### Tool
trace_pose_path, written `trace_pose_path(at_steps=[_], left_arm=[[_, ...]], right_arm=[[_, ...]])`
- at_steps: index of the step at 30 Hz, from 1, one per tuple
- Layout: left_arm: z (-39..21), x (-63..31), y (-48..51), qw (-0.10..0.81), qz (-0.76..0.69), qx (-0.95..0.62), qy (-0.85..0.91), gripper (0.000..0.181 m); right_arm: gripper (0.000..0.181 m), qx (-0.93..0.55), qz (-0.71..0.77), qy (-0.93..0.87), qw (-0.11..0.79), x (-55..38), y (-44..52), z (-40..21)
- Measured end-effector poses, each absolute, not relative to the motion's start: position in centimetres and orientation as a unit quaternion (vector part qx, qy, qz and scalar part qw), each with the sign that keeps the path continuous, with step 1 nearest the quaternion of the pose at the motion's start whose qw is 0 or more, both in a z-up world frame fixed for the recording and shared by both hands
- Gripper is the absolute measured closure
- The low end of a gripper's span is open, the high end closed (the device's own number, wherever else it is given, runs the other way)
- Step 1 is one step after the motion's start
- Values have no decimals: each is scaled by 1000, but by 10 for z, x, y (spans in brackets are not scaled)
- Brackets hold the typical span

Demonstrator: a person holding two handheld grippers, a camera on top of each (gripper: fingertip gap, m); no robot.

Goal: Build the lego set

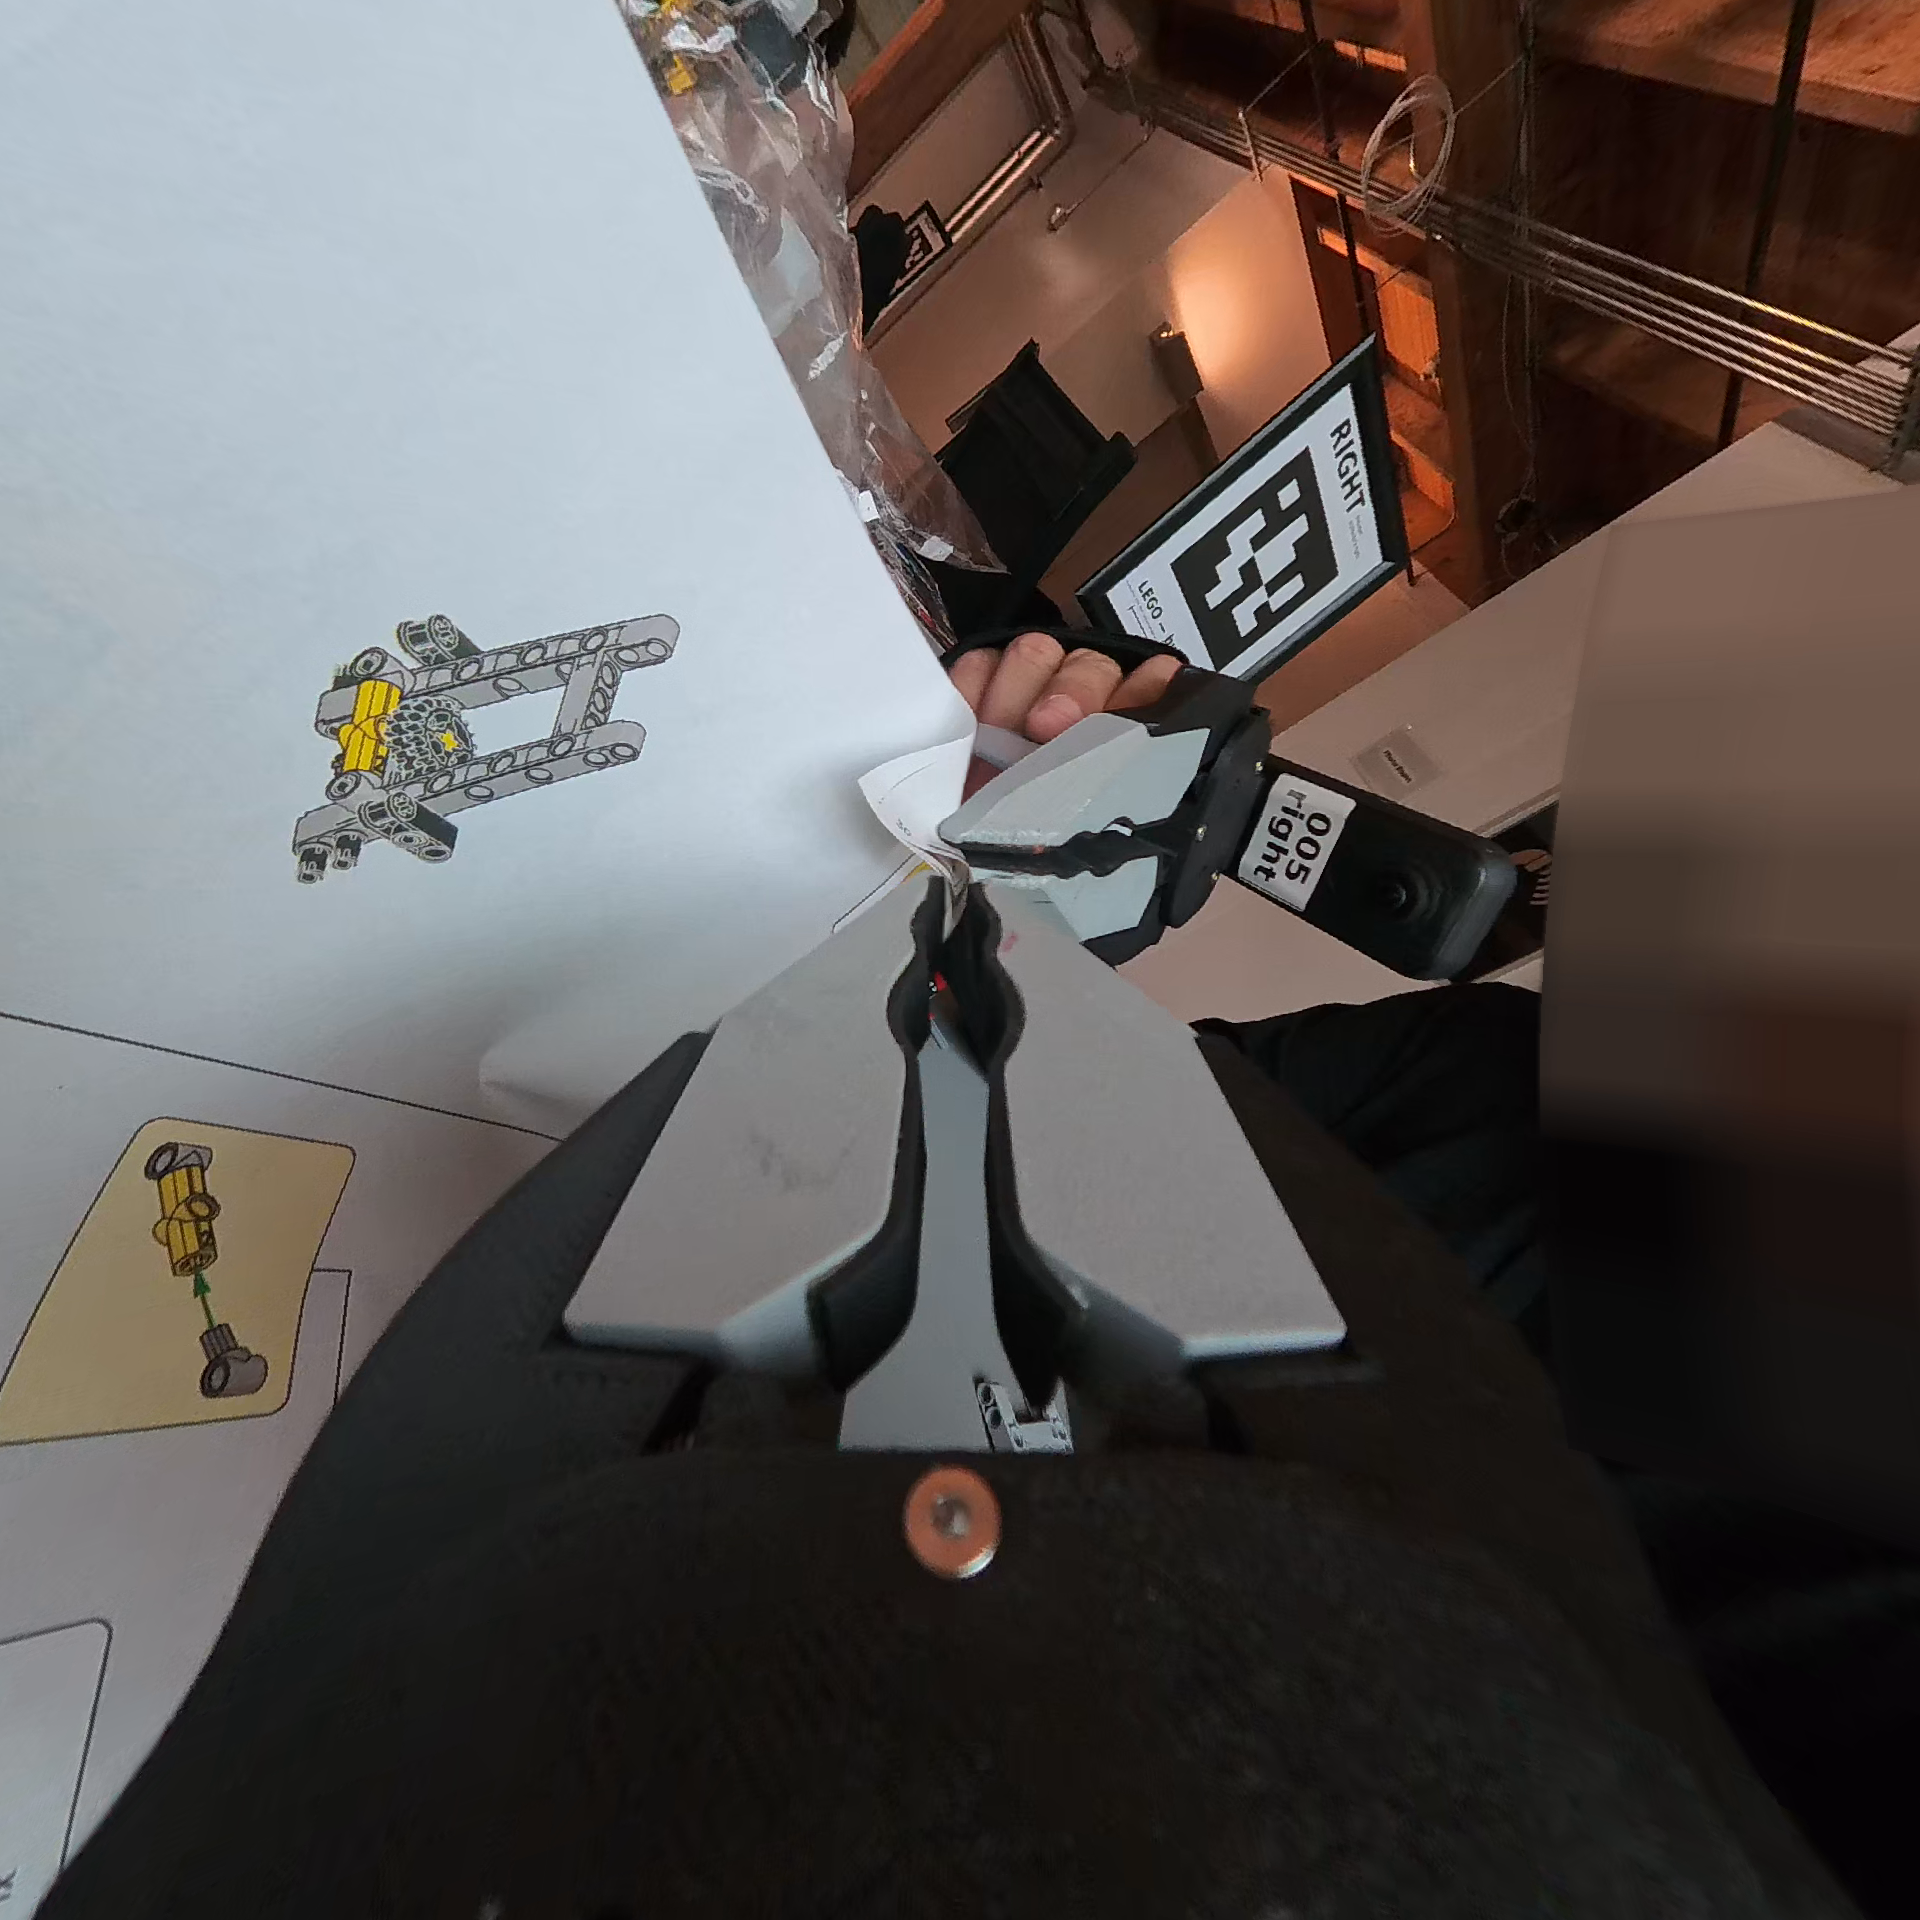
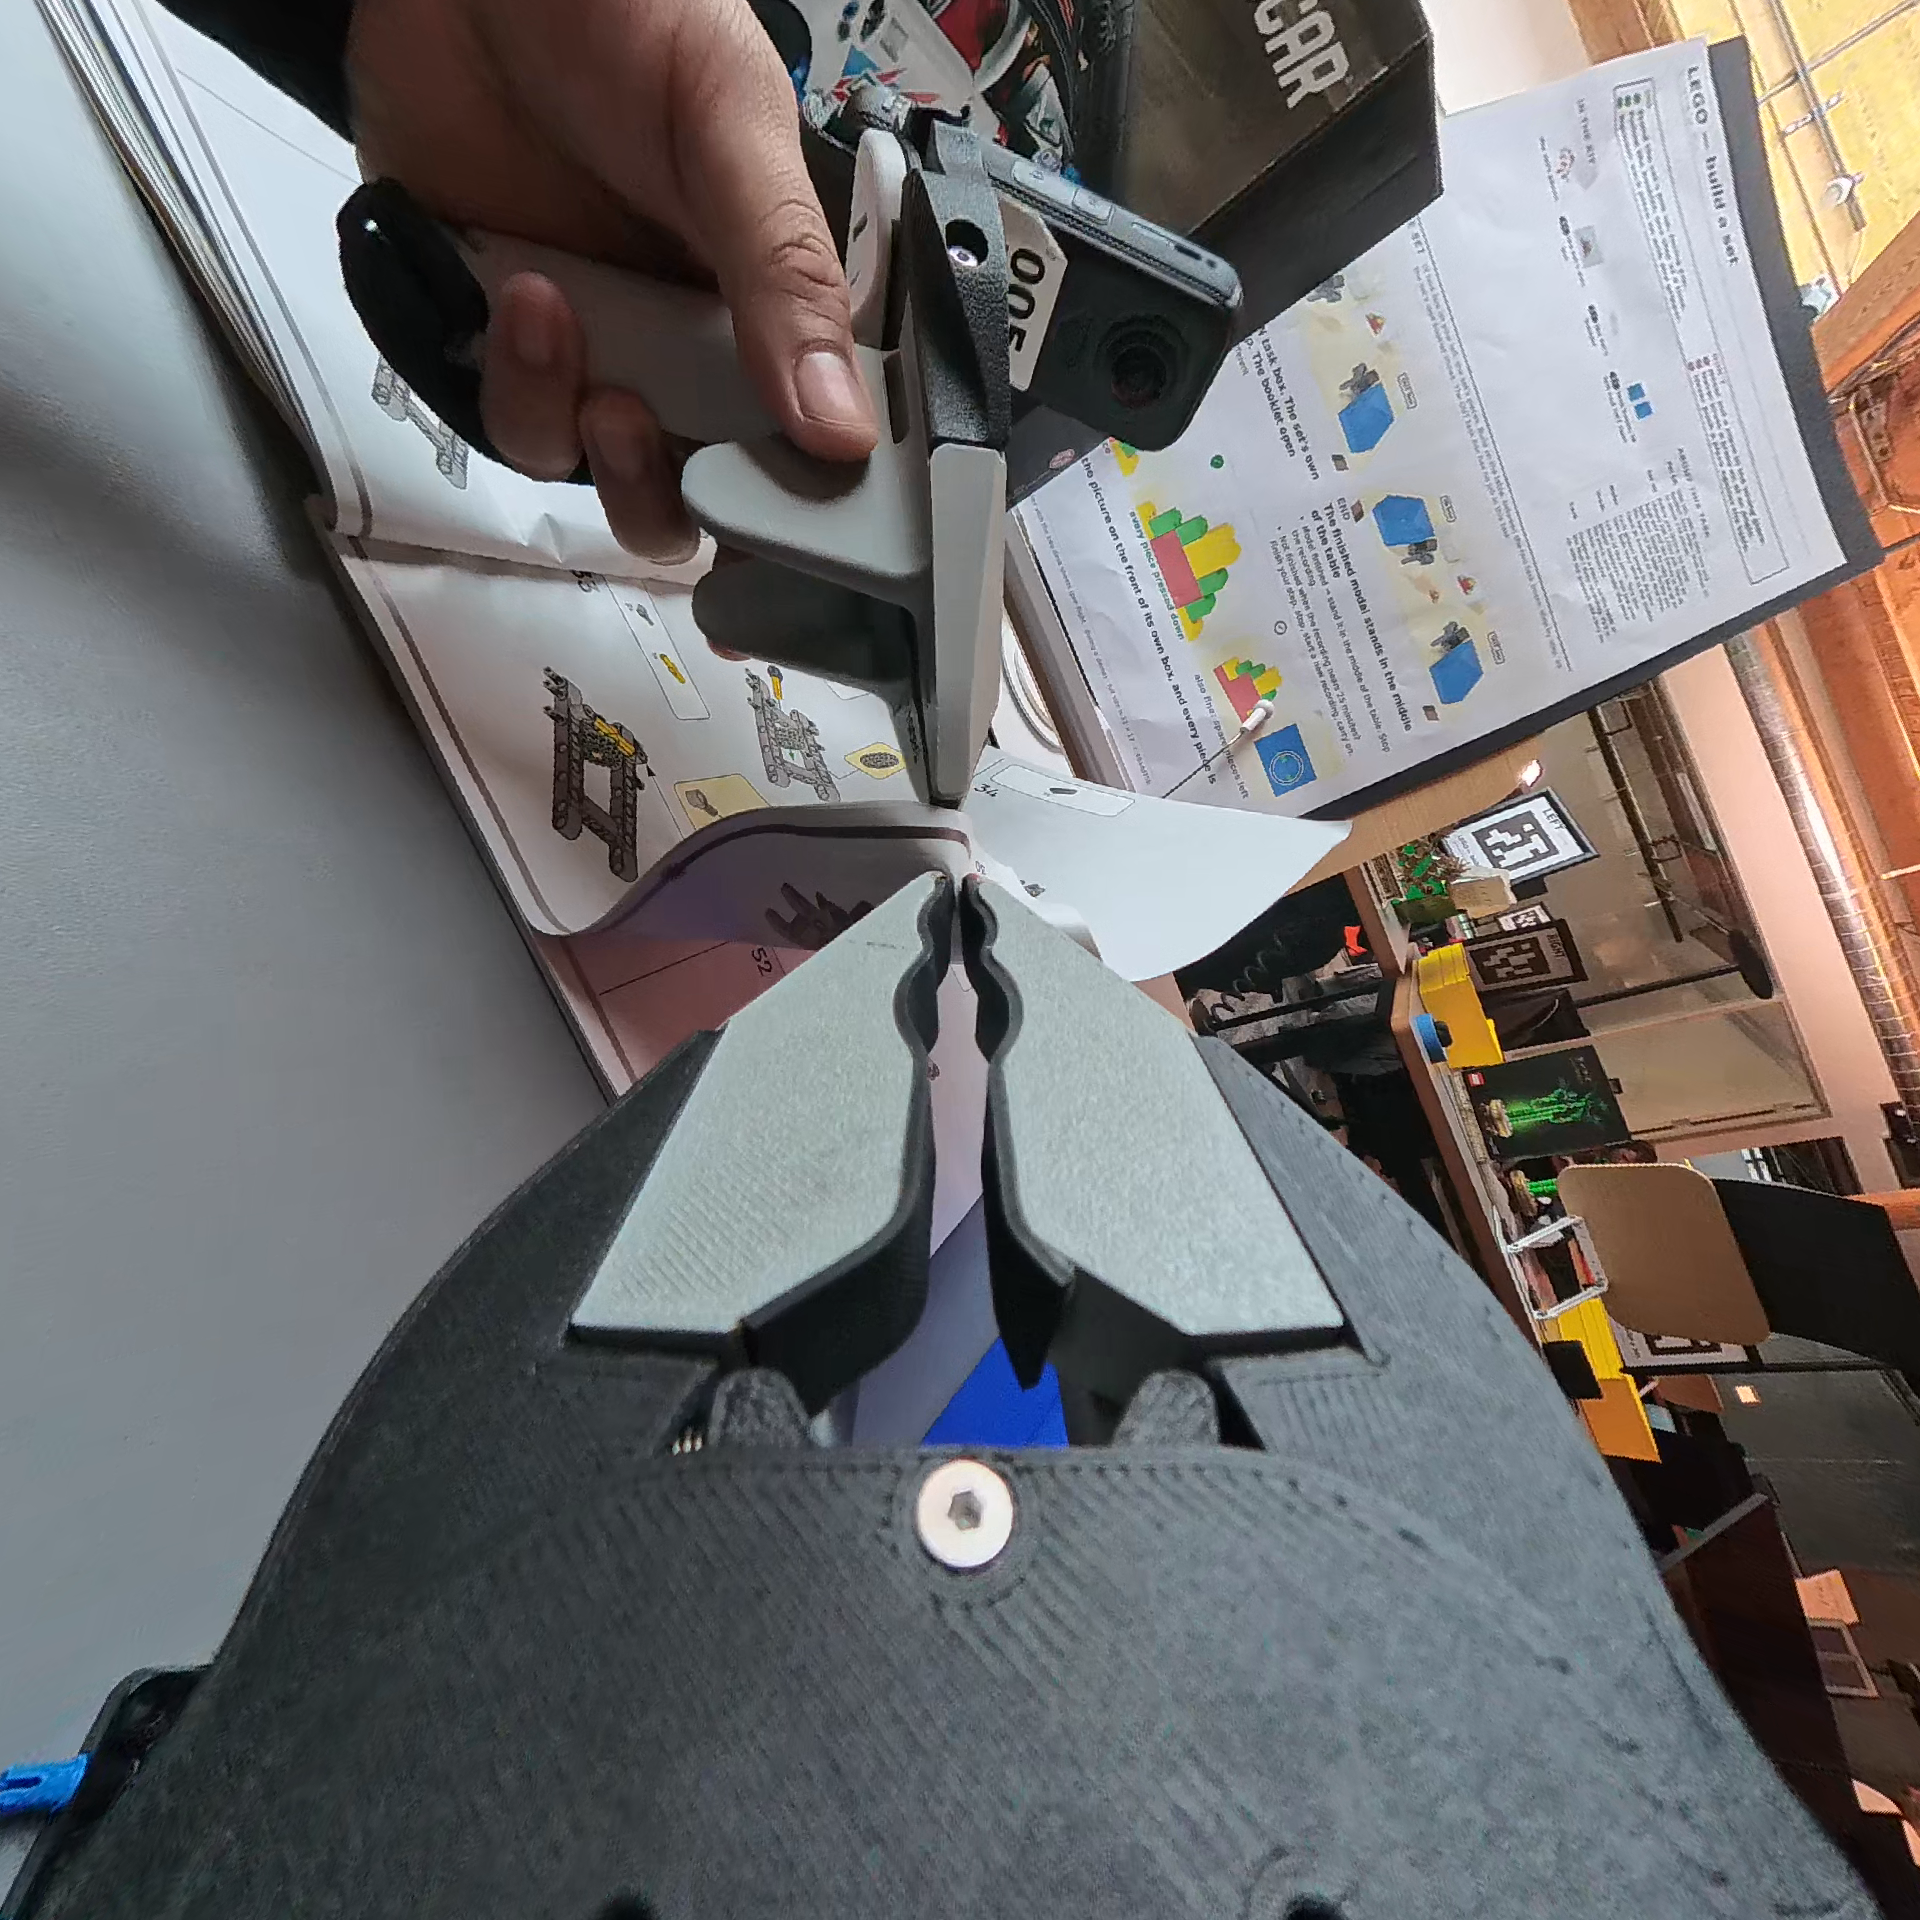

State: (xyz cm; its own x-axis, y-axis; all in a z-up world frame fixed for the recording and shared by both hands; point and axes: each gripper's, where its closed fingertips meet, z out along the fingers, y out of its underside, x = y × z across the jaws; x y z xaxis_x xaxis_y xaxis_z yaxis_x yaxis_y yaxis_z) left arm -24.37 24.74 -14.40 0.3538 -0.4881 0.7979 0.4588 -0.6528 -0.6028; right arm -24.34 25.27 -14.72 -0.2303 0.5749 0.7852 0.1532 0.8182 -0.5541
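- Left wrist view: left gripper (image 1: 951,899) and right gripper (image 1: 961,847) both pinch the instruction booklet (image 1: 416,468) page corner.
- Right wrist view alone shows the printed task sheet (image 2: 1455,436) beyond the right gripper (image 2: 954,888).

Bright, even indoor light; sharp centre, bent edges

Pale booklet page (image 1: 395,343) glows near-white; warm orange light fills the far room. Wide-angle lens curves the borders. A hand (image 2: 623,208) close up is slightly soft.
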Motion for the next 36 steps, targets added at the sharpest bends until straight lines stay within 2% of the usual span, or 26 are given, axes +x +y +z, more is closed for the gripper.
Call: trace_pose_path(at_steps=[5,10,29,33,36], left_arm=[[-150,-246,248,413,-555,-722,9,176],[-147,-242,247,413,-558,-720,19,181],[-147,-247,246,432,-532,-728,25,181],[-143,-263,248,457,-512,-727,4,181],[-153,-266,245,457,-457,-763,15,181]], right_arm=[[181,-238,183,-764,571,-244,252,-148],[181,-238,178,-766,571,-244,252,-149],[181,-228,207,-767,563,-240,243,-146],[181,-243,243,-769,540,-237,244,-147],[181,-283,216,-788,503,-238,259,-168]])
